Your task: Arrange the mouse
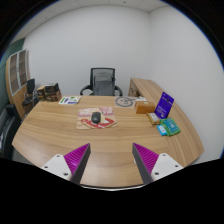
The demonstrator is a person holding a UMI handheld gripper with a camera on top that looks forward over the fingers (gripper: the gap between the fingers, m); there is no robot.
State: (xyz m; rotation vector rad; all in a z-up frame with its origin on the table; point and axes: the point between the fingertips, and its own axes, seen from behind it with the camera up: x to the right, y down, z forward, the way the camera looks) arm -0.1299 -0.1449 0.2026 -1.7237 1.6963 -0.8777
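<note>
The claw (pixel 112 160) is hovering released, fingers apart (nothing between them); the mouse (pixel 96 117) is sitting well beyond them on its mat (pixel 98 120), on the desk (pixel 60 135).

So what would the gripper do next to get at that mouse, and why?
Probably move forward across the table toward the mouse. The gripper has its fingers open and holding nothing, and the mouse sits well beyond them on a mat, in front of the office chair.

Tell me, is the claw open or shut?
Open. The claw has its two fingers spread wide with bare table between them; the mouse lies beyond.
</note>
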